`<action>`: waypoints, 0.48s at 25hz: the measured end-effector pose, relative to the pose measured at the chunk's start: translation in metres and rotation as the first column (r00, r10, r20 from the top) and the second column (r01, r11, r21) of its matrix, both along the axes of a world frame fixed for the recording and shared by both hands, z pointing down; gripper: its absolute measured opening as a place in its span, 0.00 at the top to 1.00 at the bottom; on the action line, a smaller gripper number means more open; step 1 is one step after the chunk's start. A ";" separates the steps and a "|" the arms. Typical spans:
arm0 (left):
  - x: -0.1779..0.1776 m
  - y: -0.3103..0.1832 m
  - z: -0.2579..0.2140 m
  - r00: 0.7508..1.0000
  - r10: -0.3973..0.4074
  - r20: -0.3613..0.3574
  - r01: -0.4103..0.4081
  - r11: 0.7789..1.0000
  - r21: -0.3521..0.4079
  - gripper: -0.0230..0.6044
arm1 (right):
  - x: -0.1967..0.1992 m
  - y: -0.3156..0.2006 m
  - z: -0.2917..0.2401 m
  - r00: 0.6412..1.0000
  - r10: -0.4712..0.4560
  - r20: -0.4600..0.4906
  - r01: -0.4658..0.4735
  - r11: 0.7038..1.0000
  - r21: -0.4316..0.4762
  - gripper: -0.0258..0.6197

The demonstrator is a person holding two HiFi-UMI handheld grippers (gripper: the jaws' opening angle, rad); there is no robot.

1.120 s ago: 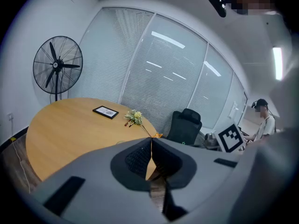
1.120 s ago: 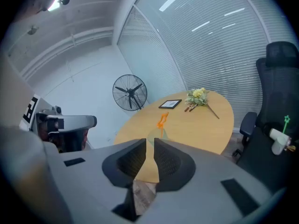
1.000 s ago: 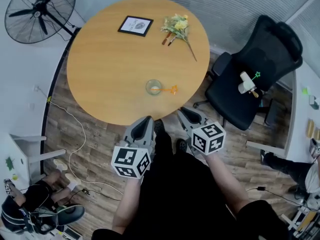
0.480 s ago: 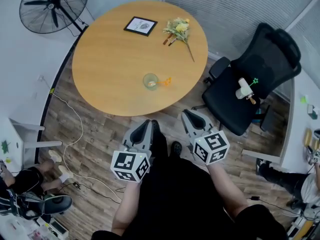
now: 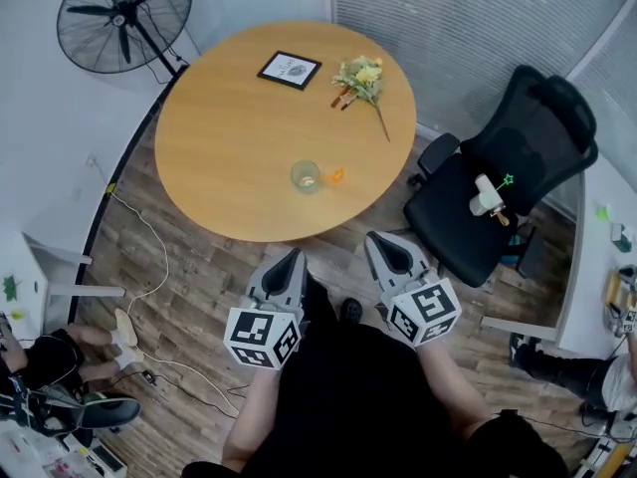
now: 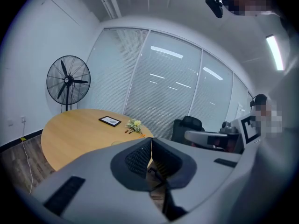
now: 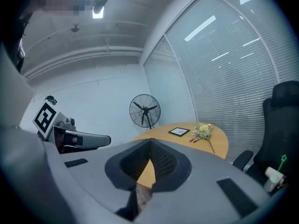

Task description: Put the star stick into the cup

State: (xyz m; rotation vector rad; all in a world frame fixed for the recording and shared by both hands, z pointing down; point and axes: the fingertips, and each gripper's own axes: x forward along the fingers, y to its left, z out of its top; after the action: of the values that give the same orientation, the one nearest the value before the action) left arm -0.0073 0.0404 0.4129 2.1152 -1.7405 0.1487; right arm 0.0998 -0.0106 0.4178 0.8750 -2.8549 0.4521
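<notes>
A clear cup (image 5: 306,175) stands on the round wooden table (image 5: 229,147) near its front edge. An orange star stick (image 5: 333,176) lies at the cup's right side; whether one end rests in the cup I cannot tell. A green star stick (image 5: 509,179) lies on the black chair (image 5: 518,127) beside a white object (image 5: 485,195), and shows too in the right gripper view (image 7: 282,161). My left gripper (image 5: 295,255) and right gripper (image 5: 381,239) hang over the floor short of the table. Both are shut and empty, their jaws pressed together in both gripper views (image 6: 150,146) (image 7: 150,148).
A framed picture (image 5: 290,70) and a flower bunch (image 5: 362,76) lie on the table's far side. A standing fan (image 5: 124,18) is at the back left. A white cable (image 5: 149,257) runs over the wood floor, and a seated person (image 5: 40,376) is at the lower left.
The head view has drawn back from the table, so the cup and table sit farther off. Both grippers stay shut and have shifted slightly down and right in the view.
</notes>
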 end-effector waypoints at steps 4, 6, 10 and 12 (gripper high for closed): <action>-0.001 -0.006 -0.006 1.000 -0.002 -0.009 0.002 1.000 0.016 0.96 | -0.003 0.001 -0.009 1.000 -0.025 -0.005 0.025 0.999 0.021 0.95; 0.000 -0.008 -0.008 1.000 -0.002 -0.011 0.002 1.000 0.022 0.96 | -0.005 0.002 -0.011 0.999 -0.036 -0.008 0.036 0.999 0.023 0.95; 0.001 -0.009 -0.010 1.000 0.001 -0.010 0.000 1.000 0.024 0.96 | -0.007 0.004 -0.017 0.998 -0.056 0.014 0.056 0.998 0.019 0.95; 0.001 -0.007 -0.009 1.000 -0.001 -0.008 0.002 1.000 0.020 0.96 | -0.007 0.005 -0.016 0.998 -0.057 0.015 0.057 0.998 0.016 0.95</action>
State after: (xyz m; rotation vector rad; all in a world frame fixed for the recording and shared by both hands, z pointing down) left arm -0.0063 0.0331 0.4036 2.1255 -1.7460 0.1229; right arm 0.0931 -0.0060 0.4013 0.7936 -2.8928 0.4333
